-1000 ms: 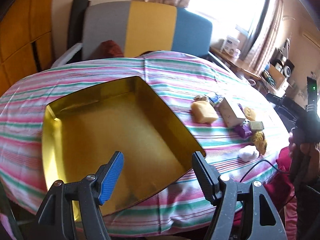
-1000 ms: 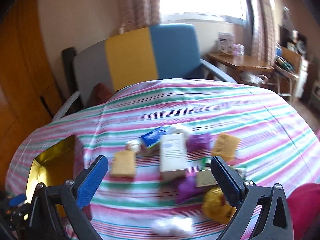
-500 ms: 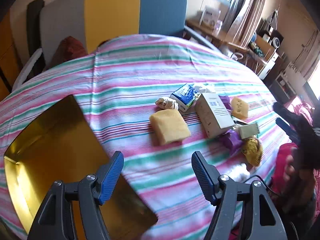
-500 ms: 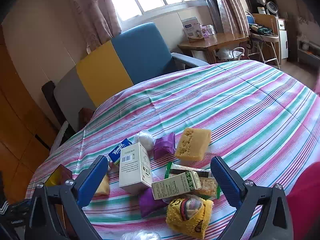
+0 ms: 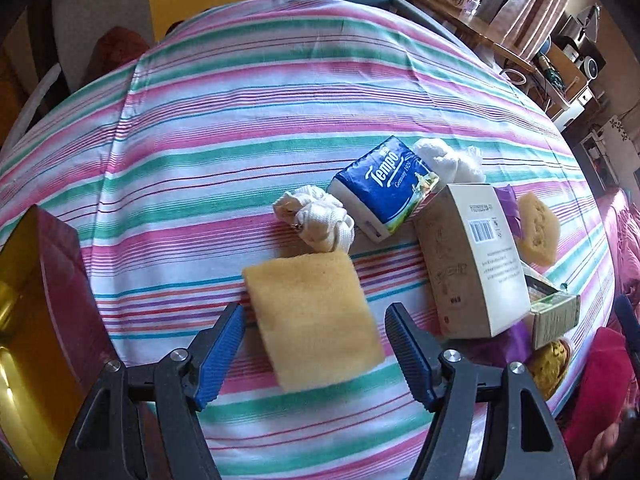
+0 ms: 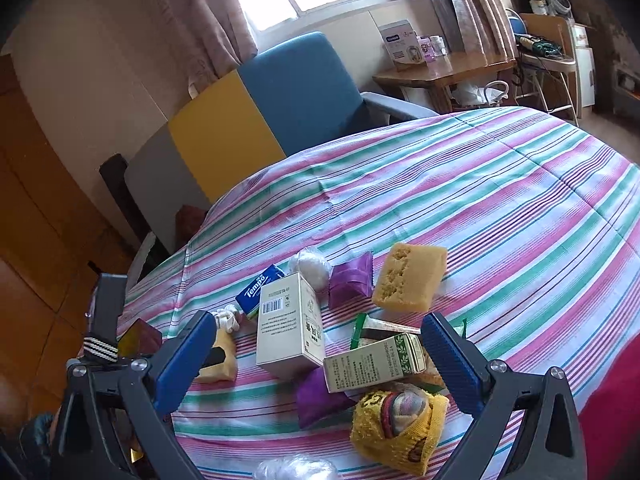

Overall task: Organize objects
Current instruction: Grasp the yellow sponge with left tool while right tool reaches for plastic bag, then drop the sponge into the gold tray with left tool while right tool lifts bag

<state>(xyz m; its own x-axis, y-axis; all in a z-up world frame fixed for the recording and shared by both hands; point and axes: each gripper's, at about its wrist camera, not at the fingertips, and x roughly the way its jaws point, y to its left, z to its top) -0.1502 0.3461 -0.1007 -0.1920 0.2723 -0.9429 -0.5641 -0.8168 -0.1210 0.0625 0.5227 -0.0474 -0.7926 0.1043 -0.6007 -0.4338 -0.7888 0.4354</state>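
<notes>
Gold box (image 5: 24, 320) cut off at left edge; purple packet (image 5: 507, 206) mostly hidden behind white carton (image 5: 476, 264).

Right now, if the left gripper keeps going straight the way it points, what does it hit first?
Most likely the yellow sponge, lying flat directly between the open jaws of the left gripper; depth is hard to judge.

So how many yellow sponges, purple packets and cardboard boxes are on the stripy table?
Yellow foam sponges: 2
Purple foil packets: 2
Cardboard boxes: 2
Total: 6
</notes>
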